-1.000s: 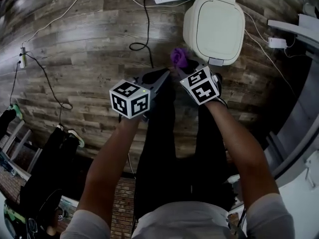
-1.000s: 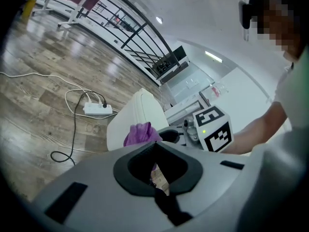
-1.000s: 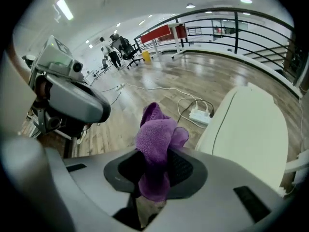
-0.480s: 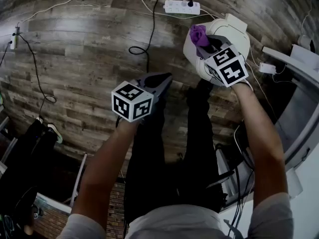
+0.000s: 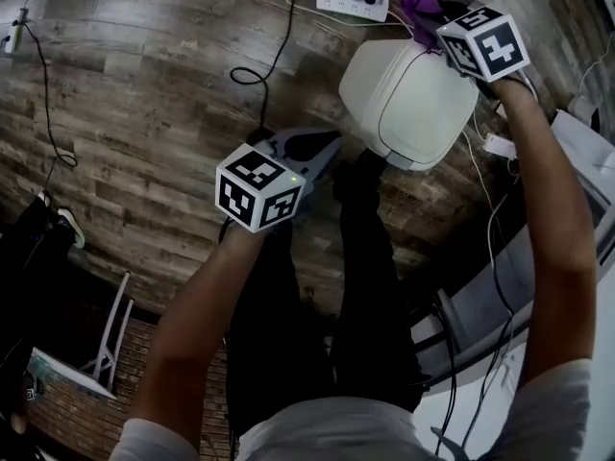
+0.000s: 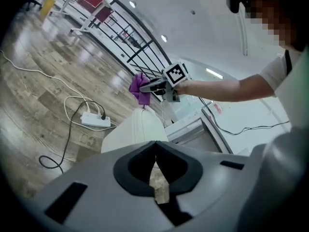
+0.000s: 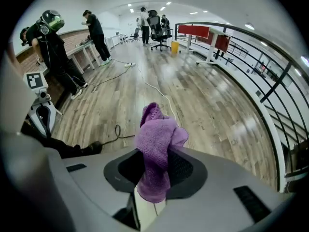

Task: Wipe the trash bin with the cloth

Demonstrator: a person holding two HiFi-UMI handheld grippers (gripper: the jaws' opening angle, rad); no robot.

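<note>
Holding the cloth [image 7: 155,146] tight between its jaws, the right gripper [image 7: 153,174] sits at the top right of the head view. The cloth is purple and bunched up, and part of it sticks out past the tips of the jaws.

The trash bin [image 5: 404,99] is white with its lid down. It stands on the wood floor [image 5: 144,113] in the upper right of the head view. The cloth is at the far edge of the bin, near the top of the frame. In the left gripper view the cloth hangs just over the top of the bin. No view shows if the cloth touches the bin.

The left gripper [image 5: 325,147] is near the middle of the head view, just left of the bin and apart from it. Its jaws are pressed together with nothing between them. It points toward the bin.

A white power strip [image 5: 351,3] lies on the floor at the top of the head view, just beside the bin. A black cable [image 5: 279,56] runs from it across the floor. The person's legs [image 5: 365,286] in dark pants show in the lower middle of the frame.

In the right gripper view, people [image 7: 94,30] stand by desks in the upper left, and a dark railing [image 7: 270,81] curves down the right side.
</note>
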